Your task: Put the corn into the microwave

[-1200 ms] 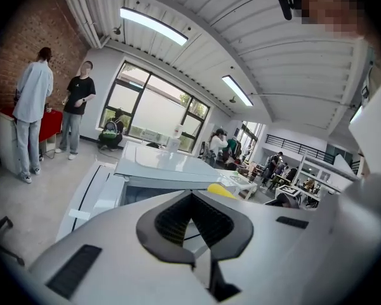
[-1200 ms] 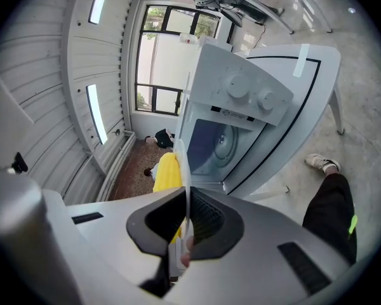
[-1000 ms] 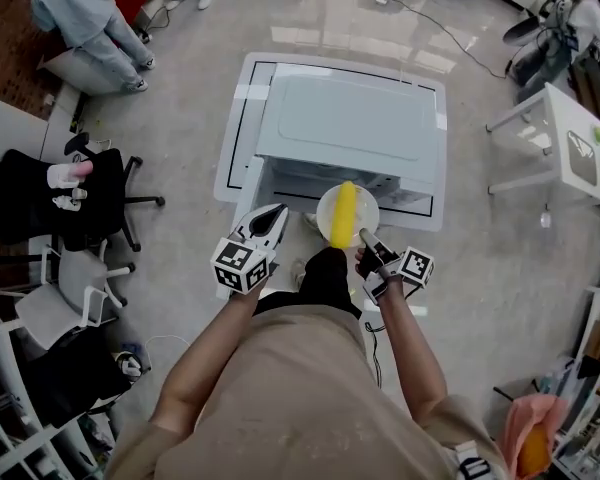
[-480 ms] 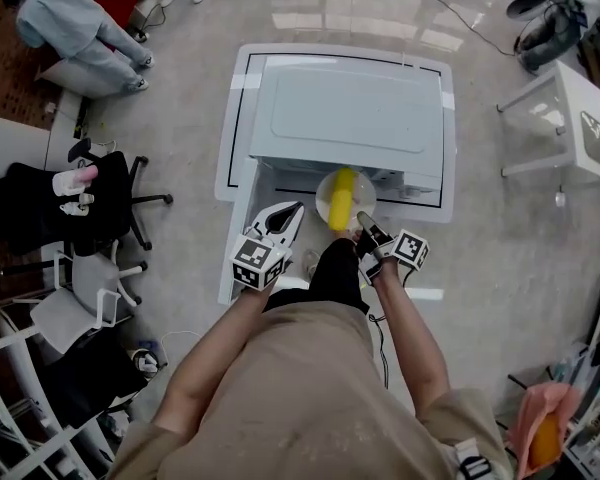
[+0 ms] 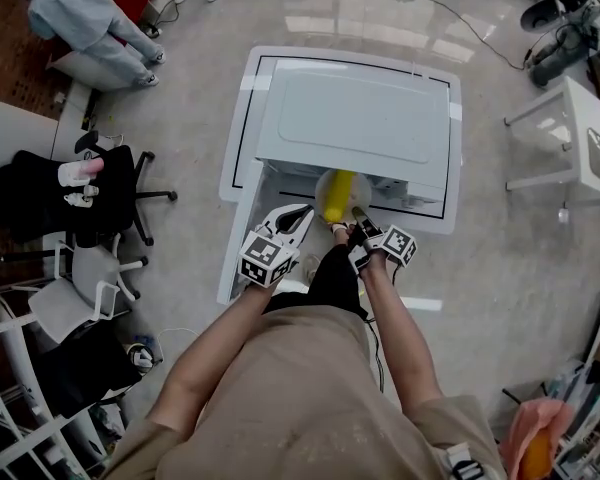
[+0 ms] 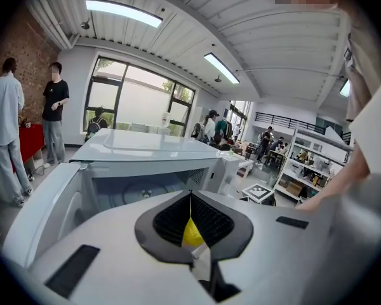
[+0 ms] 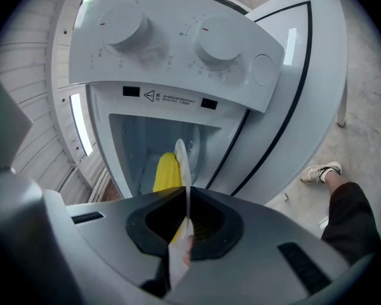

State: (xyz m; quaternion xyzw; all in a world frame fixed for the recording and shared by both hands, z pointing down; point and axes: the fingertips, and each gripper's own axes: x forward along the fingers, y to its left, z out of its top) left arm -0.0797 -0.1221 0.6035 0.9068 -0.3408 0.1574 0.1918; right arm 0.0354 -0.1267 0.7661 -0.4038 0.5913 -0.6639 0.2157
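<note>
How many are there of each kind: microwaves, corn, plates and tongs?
Microwave: 1
Corn: 1
Plate: 1
Left tongs and right tongs: 2
Total: 5

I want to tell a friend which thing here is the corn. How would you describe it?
Find the big white microwave standing open in front of the person. At its opening the right gripper holds a round white plate by the rim. The corn lies on it, bright yellow among all that white.

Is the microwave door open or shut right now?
Open. The door stands swung aside and the cavity shows in both gripper views.
</note>
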